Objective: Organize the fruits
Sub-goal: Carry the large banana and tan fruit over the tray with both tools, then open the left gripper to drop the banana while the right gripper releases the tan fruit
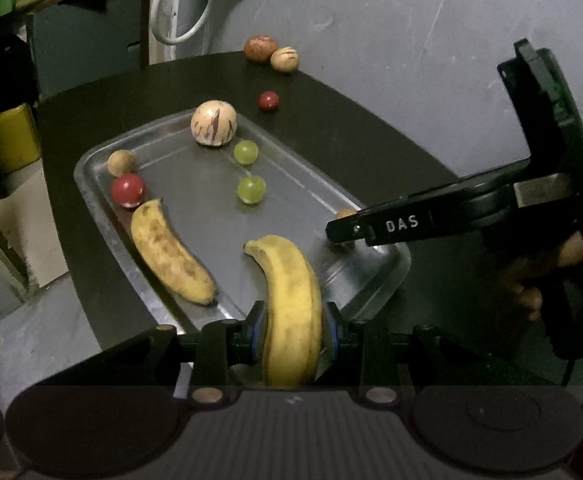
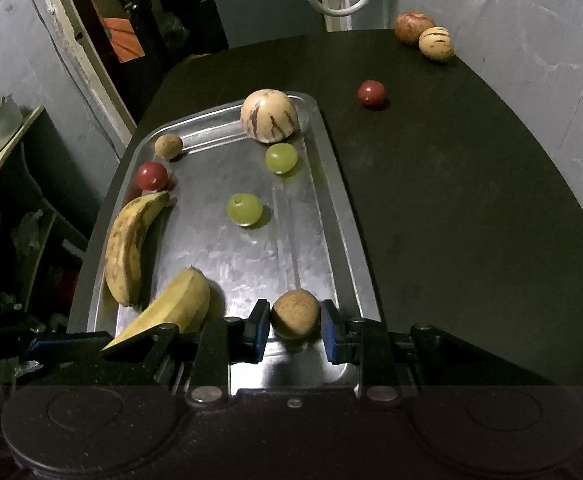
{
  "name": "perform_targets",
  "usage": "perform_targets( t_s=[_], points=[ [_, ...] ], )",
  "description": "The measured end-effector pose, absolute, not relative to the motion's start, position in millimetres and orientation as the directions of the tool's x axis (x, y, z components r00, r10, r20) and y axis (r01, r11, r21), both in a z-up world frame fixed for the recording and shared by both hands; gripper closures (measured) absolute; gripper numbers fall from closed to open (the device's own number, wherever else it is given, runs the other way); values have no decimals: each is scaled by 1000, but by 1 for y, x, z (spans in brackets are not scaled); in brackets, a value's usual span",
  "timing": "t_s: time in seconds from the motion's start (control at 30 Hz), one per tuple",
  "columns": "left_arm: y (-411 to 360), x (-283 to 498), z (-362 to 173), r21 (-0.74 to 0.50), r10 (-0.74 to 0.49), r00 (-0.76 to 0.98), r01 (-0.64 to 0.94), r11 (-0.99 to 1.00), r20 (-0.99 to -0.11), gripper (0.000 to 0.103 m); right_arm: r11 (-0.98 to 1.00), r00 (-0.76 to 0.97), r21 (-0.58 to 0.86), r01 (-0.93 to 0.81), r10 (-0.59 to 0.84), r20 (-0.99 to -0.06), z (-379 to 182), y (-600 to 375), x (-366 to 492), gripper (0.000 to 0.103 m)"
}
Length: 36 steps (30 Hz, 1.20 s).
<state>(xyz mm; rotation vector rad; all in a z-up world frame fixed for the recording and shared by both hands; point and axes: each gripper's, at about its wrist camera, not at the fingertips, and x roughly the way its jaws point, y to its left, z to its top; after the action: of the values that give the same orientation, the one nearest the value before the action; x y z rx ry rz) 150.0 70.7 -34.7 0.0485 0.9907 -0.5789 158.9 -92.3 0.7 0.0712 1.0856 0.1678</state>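
Note:
A steel tray (image 1: pixel 195 220) (image 2: pixel 331 184) lies on the round black table. My left gripper (image 1: pixel 293 334) is shut on a yellow banana (image 1: pixel 291 300), held over the tray's near end; it also shows in the right wrist view (image 2: pixel 175 308). My right gripper (image 2: pixel 294 326) has its jaws around a brown round fruit (image 2: pixel 294 314) over the tray's near right corner, with a thin gap at the right pad. In the tray lie a spotted banana (image 1: pixel 167 254) (image 2: pixel 127 244), two green fruits (image 2: pixel 244 209) (image 2: pixel 280 157), a striped melon (image 2: pixel 269 116), a red fruit (image 2: pixel 152 175) and a small brown fruit (image 2: pixel 168 145).
On the bare table beyond the tray sit a red fruit (image 2: pixel 370 94) (image 1: pixel 268 101), a reddish fruit (image 2: pixel 413 27) and a striped fruit (image 2: pixel 435 43) at the far edge. A grey wall stands behind. Shelves and clutter stand to the left of the table.

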Motion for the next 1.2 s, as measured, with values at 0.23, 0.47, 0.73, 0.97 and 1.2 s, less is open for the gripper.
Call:
perform_targets(
  t_s=[0.23, 0.47, 0.73, 0.97, 1.2],
  points=[
    [76, 150, -39, -223, -439, 402, 480, 849, -804, 70, 987, 460, 127, -103, 161, -873, 0, -89, 156, 74],
    [76, 153, -40, -239, -445, 390, 474, 847, -806, 69, 988, 455, 125, -90, 153, -877, -3, -88, 152, 71],
    [80, 152, -40, -248, -449, 396, 463, 851, -801, 65, 989, 471, 134, -65, 149, -870, 3, -89, 147, 62],
    [87, 147, -34, -253, -449, 412, 447, 858, -793, 58, 989, 496, 138, -48, 143, -857, 11, -91, 139, 52],
    [98, 137, -23, -237, -435, 453, 429, 872, -778, 48, 989, 527, 145, -31, 139, -838, 20, -93, 128, 42]
  ],
)
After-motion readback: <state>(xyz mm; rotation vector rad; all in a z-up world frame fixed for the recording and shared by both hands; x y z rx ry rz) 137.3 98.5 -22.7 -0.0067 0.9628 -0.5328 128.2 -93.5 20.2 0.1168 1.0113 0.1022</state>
